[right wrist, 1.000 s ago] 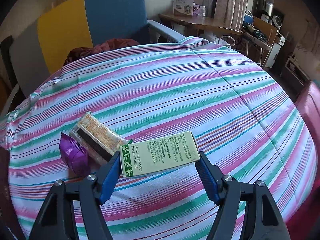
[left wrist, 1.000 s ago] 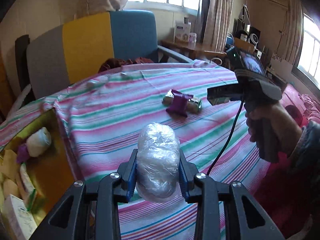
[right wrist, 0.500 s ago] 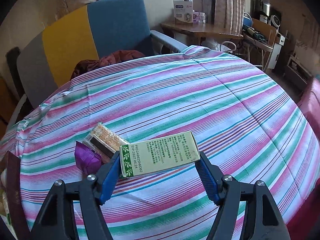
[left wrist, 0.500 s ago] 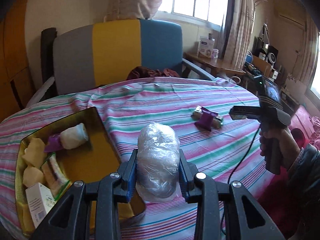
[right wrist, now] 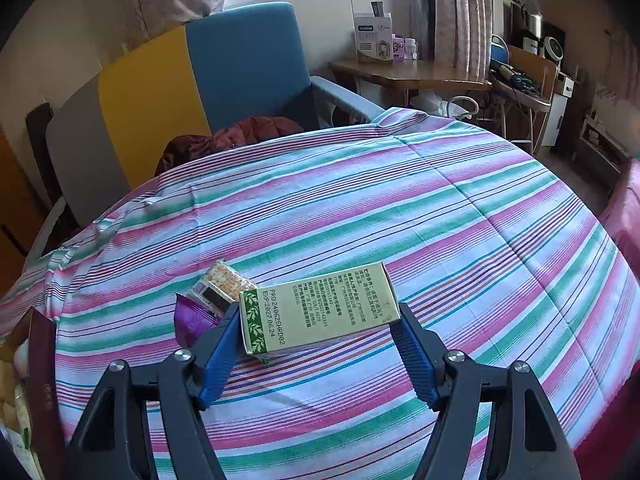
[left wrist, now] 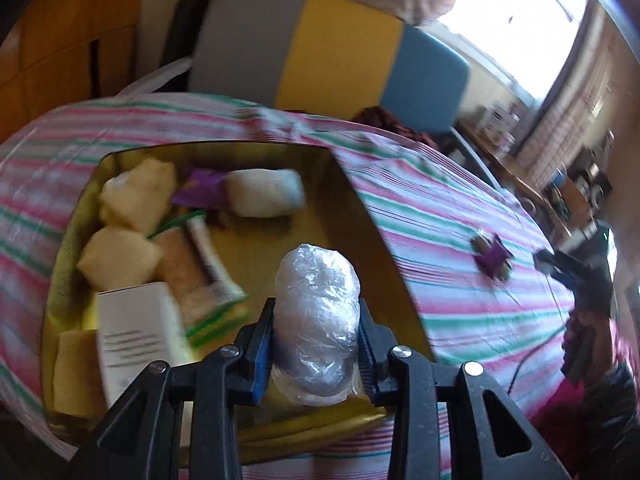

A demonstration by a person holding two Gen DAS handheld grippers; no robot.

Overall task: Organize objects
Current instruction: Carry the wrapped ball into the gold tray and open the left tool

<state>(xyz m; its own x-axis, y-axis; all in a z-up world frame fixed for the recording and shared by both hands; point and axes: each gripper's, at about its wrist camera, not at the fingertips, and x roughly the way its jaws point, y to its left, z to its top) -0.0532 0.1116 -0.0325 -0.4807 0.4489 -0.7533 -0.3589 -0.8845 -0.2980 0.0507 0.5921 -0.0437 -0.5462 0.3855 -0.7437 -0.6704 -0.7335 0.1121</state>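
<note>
Since a second ago the left claw (left wrist: 316, 344) has swung across the bench, so the gold tin (left wrist: 360, 208) that sat off at the edge of its view now lies right under it. That claw stays clamped on a plastic-wrapped bundle (left wrist: 318, 320), which hangs above the bare part of the tin's floor, near the tin's front rim. Inside the tin, on the far side from the bundle, lie pale wrapped cakes (left wrist: 120, 260), a white roll (left wrist: 264, 192), a purple wrapper (left wrist: 200, 192) and a white box (left wrist: 136, 336); the view is smeared, so finer detail is uncertain. The right claw (right wrist: 316, 340) has barely shifted and grips a green box (right wrist: 320, 312) by its ends, held just above the striped cloth (right wrist: 400, 208). Touching the green box's far corner, a cracker pack (right wrist: 222, 286) and a purple packet (right wrist: 192, 316) rest on the cloth, well apart from the tin. Behind the bench stands a grey, yellow and blue chair (right wrist: 200, 92).
</note>
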